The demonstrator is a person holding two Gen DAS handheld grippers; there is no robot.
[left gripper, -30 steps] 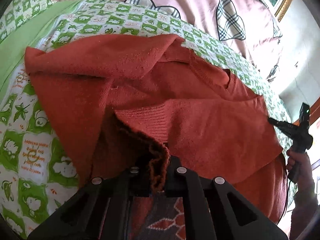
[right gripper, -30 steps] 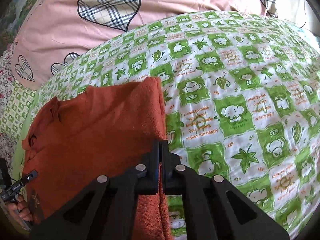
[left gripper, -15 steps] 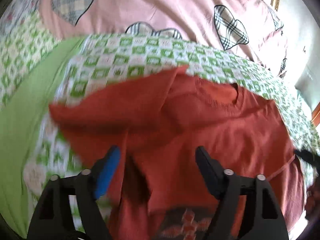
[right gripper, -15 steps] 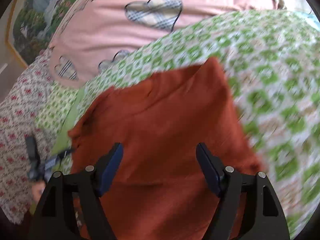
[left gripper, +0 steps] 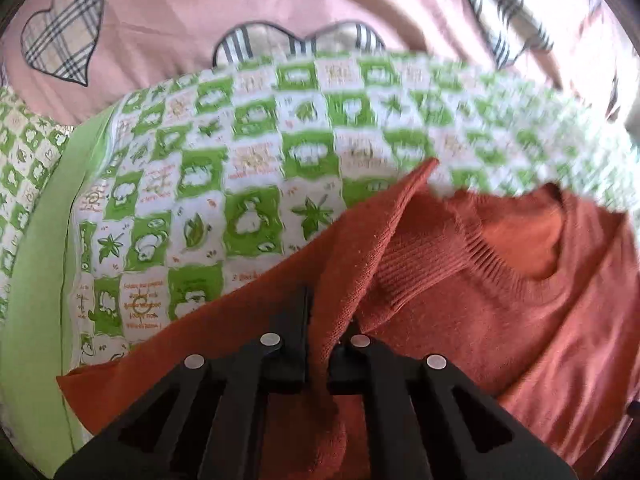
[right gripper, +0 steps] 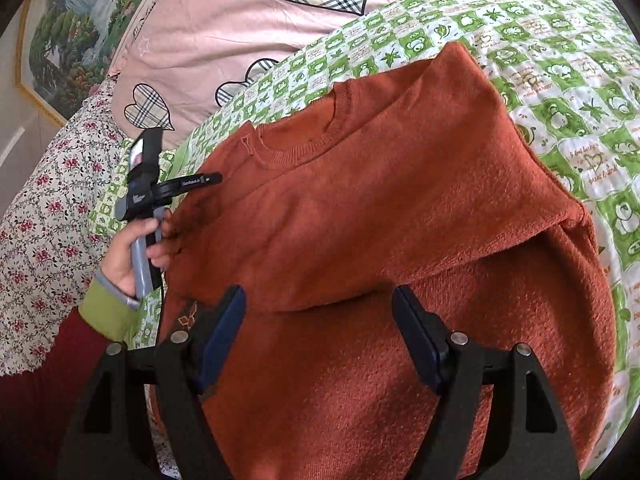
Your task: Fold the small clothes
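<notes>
Where the green-and-white checked quilt (right gripper: pixel 560 64) covers the bed, lying spread across its middle: an orange knit sweater (right gripper: pixel 380 200), round neckline (right gripper: pixel 320 136) turned toward the far edge and the pink heart-print duvet (right gripper: pixel 224 32) beyond; right sleeve folded in over the chest, its cuff ending near the hem side, just ahead of the right gripper (right gripper: pixel 320 332); right shoulder corner reaching closest to the quilt's far right part.

Clenched on a raised fold of the sweater: the left gripper (left gripper: pixel 318 336), black fingers pressed together with the orange knit pinched between them and rising in a ridge toward the neckline (left gripper: pixel 516 256); fabric there lifted off the quilt (left gripper: pixel 248 184), the rest draping down to either side; plain green border (left gripper: pixel 44 240) of the quilt along the left edge of that view, much of the far part blurred.

Released and standing wide: the right gripper, blue pads (right gripper: pixel 224 328) well apart, nothing between them but the sweater's lower front lying below; whether the pads touch the knit, impossible to tell.

Seen from the right wrist view at the sweater's left side: the left gripper (right gripper: pixel 200 180) held by a hand (right gripper: pixel 132 252), green cuff (right gripper: pixel 108 312) and dark red sleeve behind it; black tips at the sweater's left shoulder area; floral sheet (right gripper: pixel 44 208) under that hand toward the bed's left edge; framed landscape painting (right gripper: pixel 64 28) on the wall at the far left corner.
</notes>
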